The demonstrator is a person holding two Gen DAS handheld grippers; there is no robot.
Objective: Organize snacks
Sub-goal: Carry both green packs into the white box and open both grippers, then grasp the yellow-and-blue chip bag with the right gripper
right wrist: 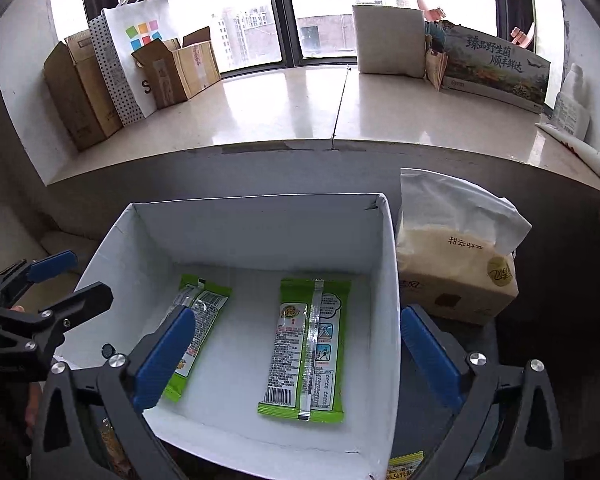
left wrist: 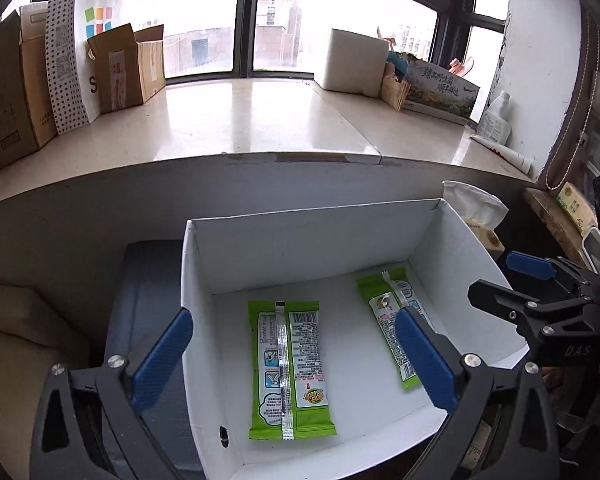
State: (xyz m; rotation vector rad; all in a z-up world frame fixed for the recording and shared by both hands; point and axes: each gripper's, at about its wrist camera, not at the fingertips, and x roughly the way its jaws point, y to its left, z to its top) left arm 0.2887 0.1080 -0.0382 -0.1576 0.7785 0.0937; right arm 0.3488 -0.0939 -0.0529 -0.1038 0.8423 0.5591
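Two green snack packets were seen lying flat in the white box (left wrist: pixel 476 236) — the left packet (left wrist: pixel 290 368) beneath the left gripper (left wrist: pixel 296 356), the right packet (right wrist: pixel 306 350) beneath the right gripper (right wrist: pixel 296 354). Both grippers were spread wide and empty — a placing step was judged complete. Further snacks would have to be fetched next.

white box (left wrist: pixel 300 248): matt paperboard, smooth
snack packets (left wrist: pixel 290 368): glossy green plastic film, silvery seam
gripper pads (left wrist: pixel 162 358): blue textured plastic
sill (left wrist: pixel 236 120): polished stone, reflective
cartons (left wrist: pixel 140 68): brown matt cardboard
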